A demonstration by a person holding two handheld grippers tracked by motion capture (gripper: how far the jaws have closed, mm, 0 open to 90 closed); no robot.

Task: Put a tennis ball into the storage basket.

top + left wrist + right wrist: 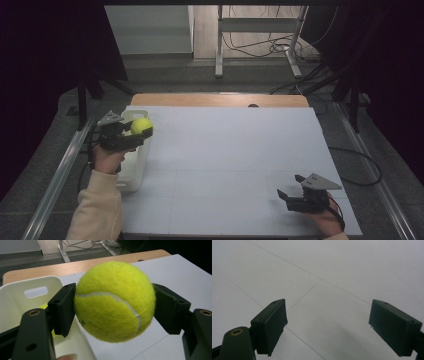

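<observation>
- Nearest the high camera, a cream-coloured sleeve (97,205) comes in from the bottom left and ends in the person's left hand (107,157), which carries the left hand-held gripper (141,131).
- That left hand-held gripper is clamped on a fuzzy yellow-green tennis ball with a white curved seam (115,301) — in the left gripper view both black pads press flat against the ball's two sides, and the ball hangs clear of the surface below it.
- From the high view, the ball sits just above the inner long rim of a white rectangular plastic bin (131,172) that stands at the left edge of the bench.
- Seen through the left gripper view, the bin's end wall has a slot-shaped handle cut-out (36,292), and a patch of yellow-green shows inside the bin behind the left pad — too little of it is visible to say what it is.
- Across the bench, near the front right corner, the person's right hand (327,220) holds the right hand-held gripper (289,186) low over the surface, well apart from the ball and the bin.
- Its jaws stand wide with nothing between them; the right gripper view looks past the two black pads onto bare white sheet crossed by thin seam lines.
- White sheet covering (235,155) spreads over most of the bench, with a strip of light wooden top (220,100) left bare along the far edge.
</observation>
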